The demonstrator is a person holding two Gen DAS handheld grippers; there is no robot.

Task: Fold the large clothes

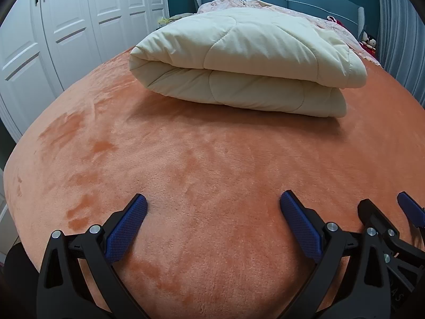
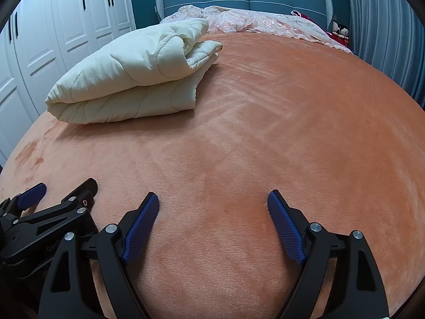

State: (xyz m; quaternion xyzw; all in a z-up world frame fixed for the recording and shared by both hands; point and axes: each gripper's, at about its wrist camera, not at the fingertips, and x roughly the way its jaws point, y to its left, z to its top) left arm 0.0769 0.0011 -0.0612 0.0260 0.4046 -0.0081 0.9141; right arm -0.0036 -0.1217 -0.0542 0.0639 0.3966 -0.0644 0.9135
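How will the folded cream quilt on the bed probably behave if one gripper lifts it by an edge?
The cream quilt looks puffy and soft, so it would probably sag rather than stay flat. Its stacked layers look loose at one end, so the fold may open. It seems bulky but probably light. On the plush orange blanket, it would likely drag, not slide.

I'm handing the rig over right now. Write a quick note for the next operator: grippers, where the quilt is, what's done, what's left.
Left gripper: open, empty, low over the orange bedspread.
Right gripper: open, empty, beside the left one.
Cream quilt: folded into a thick bundle further up the bed, clear of both grippers.
Done: the quilt looks folded.
Left: perhaps tidy its loose far corner; pink bedding at the headboard is unfolded.
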